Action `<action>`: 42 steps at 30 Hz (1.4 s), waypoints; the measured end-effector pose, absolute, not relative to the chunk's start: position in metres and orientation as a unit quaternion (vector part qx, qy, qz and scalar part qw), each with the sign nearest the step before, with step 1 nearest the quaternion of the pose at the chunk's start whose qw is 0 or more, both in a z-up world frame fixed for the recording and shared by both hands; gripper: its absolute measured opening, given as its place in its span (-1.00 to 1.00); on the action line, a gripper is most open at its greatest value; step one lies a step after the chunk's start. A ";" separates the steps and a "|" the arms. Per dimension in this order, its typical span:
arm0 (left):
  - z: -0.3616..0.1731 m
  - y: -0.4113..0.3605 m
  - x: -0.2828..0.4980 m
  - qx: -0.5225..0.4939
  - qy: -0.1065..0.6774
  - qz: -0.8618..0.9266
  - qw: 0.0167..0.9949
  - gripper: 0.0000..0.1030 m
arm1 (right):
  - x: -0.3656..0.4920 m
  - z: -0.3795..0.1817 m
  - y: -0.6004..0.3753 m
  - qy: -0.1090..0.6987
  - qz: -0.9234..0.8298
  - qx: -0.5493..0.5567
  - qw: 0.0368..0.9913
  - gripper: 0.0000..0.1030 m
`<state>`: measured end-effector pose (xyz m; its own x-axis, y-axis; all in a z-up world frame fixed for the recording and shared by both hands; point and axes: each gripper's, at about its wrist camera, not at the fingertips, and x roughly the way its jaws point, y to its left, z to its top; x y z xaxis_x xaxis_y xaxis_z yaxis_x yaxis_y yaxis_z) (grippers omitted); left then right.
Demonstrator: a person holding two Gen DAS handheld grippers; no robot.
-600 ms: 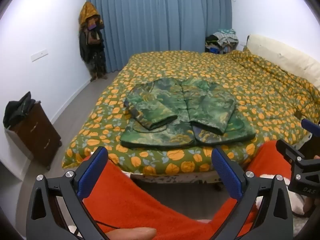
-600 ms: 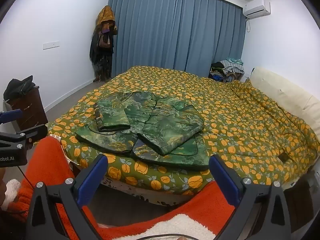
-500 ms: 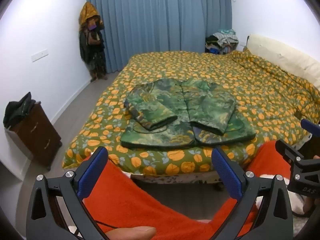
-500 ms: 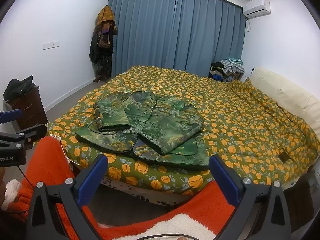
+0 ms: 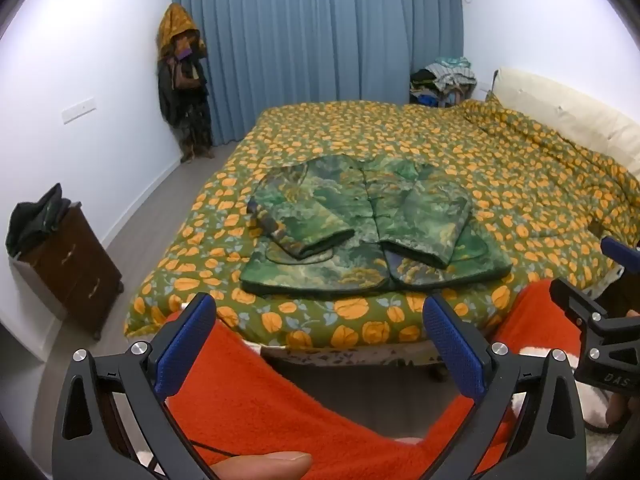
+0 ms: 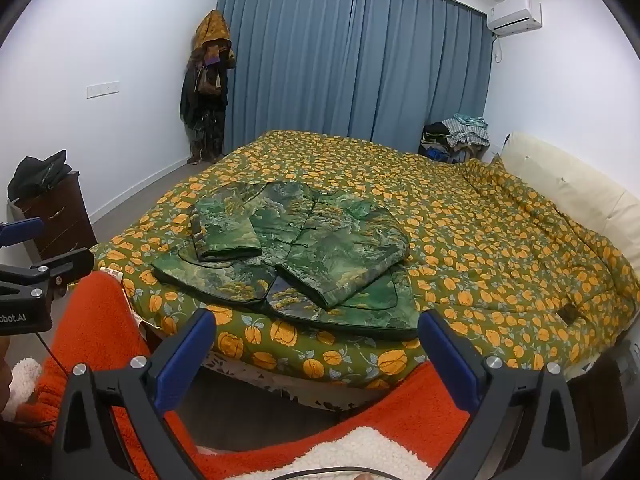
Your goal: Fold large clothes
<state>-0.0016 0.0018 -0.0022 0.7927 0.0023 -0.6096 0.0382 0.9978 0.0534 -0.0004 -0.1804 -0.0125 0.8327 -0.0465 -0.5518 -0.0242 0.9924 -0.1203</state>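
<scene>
The jacket (image 5: 360, 232) lies flat near the foot edge of the bed (image 5: 520, 184), front side up, with both sleeves already folded inward across the chest; neither tool touches it. The left gripper (image 5: 318, 344) and the right gripper (image 6: 316, 356) each have their jaws spread fully apart with nothing between them, held well back from the mattress above the person's orange trousers (image 5: 256, 412). Probable faults from this position: the jacket appears padded and thick, so a pinch at the hem may take only the top layer, leaving the lower layer behind and skewing the fold. The two front panels meet at a centre closure (image 6: 298, 244); uneven lifting by the two tools could pull them apart or let a folded sleeve (image 6: 228, 232) slide off. The bedcover (image 6: 460, 240) under the jacket is soft and loose, so a low approach may catch it together with the hem. The hem lies just beside the mattress edge, so a tug toward the person could drag the jacket off. Materials: the jacket is a green landscape-print fabric with dark piping, a rounded hem and a slight sheen; the bedcover is a quilted olive fabric with orange flowers; the gripper pads (image 5: 184, 344) are blue and finely textured on black frames.
</scene>
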 end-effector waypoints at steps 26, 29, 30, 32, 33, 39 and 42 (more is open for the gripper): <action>-0.003 0.002 0.000 0.033 0.322 -0.010 0.946 0.99 | 0.000 -0.011 -0.179 0.289 -0.006 -0.063 0.955 0.99; -0.002 0.001 0.000 0.033 0.322 -0.010 0.946 0.99 | 0.000 -0.012 -0.179 0.289 -0.006 -0.063 0.955 0.99; -0.003 0.002 -0.001 0.033 0.323 -0.010 0.946 0.99 | 0.000 -0.011 -0.179 0.290 -0.006 -0.062 0.955 0.99; -0.002 0.002 -0.001 0.034 0.322 -0.010 0.946 0.99 | 0.000 -0.011 -0.179 0.290 -0.007 -0.063 0.955 0.99; -0.002 0.001 -0.001 0.034 0.322 -0.010 0.946 0.99 | 0.000 -0.012 -0.179 0.290 -0.007 -0.062 0.955 0.99; -0.002 0.001 -0.001 0.034 0.322 -0.010 0.946 0.99 | 0.000 -0.012 -0.179 0.290 -0.006 -0.063 0.955 0.99; -0.002 0.001 -0.001 0.034 0.322 -0.009 0.946 0.99 | 0.000 -0.011 -0.177 0.289 -0.007 -0.063 0.955 0.99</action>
<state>-0.0008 0.0012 -0.0024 0.7929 0.0042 -0.6094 0.0400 0.9975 0.0588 0.0004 -0.1775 -0.0114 0.8327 -0.0494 -0.5515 -0.0231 0.9920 -0.1239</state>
